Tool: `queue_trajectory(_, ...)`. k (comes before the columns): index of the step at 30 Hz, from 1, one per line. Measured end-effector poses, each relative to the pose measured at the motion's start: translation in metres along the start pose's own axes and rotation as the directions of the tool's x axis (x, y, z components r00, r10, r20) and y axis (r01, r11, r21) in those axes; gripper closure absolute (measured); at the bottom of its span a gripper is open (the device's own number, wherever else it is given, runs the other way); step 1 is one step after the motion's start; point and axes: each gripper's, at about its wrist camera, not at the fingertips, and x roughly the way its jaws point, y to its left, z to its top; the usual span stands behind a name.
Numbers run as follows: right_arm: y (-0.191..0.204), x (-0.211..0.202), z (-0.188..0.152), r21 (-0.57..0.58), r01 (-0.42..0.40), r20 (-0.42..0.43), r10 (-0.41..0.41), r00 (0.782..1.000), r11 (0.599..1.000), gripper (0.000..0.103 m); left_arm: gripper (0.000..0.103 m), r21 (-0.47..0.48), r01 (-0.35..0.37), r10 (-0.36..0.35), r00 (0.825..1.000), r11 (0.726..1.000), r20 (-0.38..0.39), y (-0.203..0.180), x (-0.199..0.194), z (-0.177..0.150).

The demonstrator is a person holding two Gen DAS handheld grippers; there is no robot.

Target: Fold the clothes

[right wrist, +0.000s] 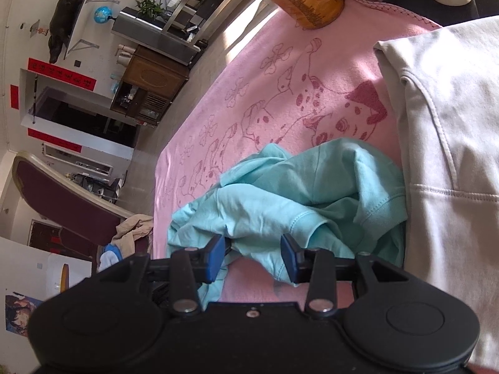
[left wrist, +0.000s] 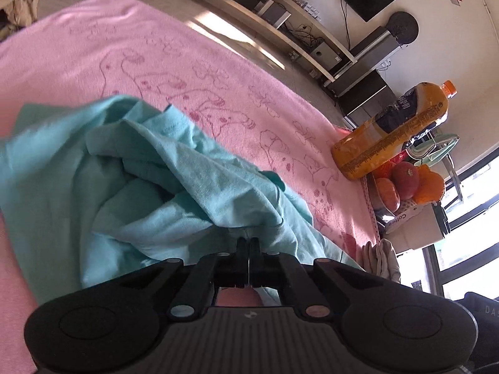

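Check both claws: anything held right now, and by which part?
Left claw is shut on the teal shirt, pinching a fold at its near edge. Right claw is open over the shirt, holding nothing.

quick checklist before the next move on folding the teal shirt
1. Left gripper shut on the teal shirt: ok.
2. Right gripper has a hold: not ok, open, fingers either side of a fold.
3. Shirt flat: not ok, crumpled.
4. Blanket bare beyond the shirt: ok.
5. Juice bottle apart from the shirt: ok.
6. Grey hoodie apart from the shirt: not ok, touching.
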Motion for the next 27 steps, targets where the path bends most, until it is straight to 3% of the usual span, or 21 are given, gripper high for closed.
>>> queue_trajectory(5,0.016,0.003,-0.007,-0.096,-0.015,-0.016,0.013,1.000,0.995,0.064,0.103,0.109,-0.031,0.031,1.000,0.994,0.006,-0.033,-0.033,0.020)
queue_trajectory(7,0.016,0.003,-0.006,-0.071,-0.012,-0.008,0.011,1.000,0.997,0.064,0.103,0.142,-0.045,0.045,0.999,0.989,0.004,-0.052,-0.034,0.031)
queue_trajectory(12,0.003,0.000,0.006,0.031,0.006,0.045,-0.008,0.999,0.999,0.064,0.103,0.198,-0.067,0.078,0.996,0.978,-0.048,-0.079,0.005,0.045)
queue_trajectory(15,-0.006,-0.004,0.012,0.065,0.026,0.072,-0.031,0.997,0.998,0.064,0.097,0.224,-0.079,0.100,0.992,0.971,-0.083,-0.091,0.032,0.050)
queue_trajectory(16,-0.008,-0.007,0.014,0.076,0.026,0.080,-0.032,0.996,0.997,0.064,0.086,0.213,-0.063,0.082,0.993,0.975,-0.084,-0.086,0.028,0.045)
queue_trajectory(18,-0.011,-0.011,0.016,0.089,0.021,0.091,-0.029,0.995,0.996,0.064,0.073,0.189,-0.030,0.047,0.995,0.981,-0.087,-0.077,0.019,0.036)
queue_trajectory(21,-0.010,-0.015,0.015,0.092,0.002,0.098,-0.011,0.995,0.996,0.064,0.071,0.142,0.003,0.007,0.998,0.990,-0.067,-0.062,0.001,0.027)
queue_trajectory(27,-0.006,-0.011,0.014,0.099,-0.017,0.090,0.008,0.996,0.995,0.063,0.071,0.082,0.010,-0.001,0.994,0.997,-0.113,-0.062,0.021,0.037)
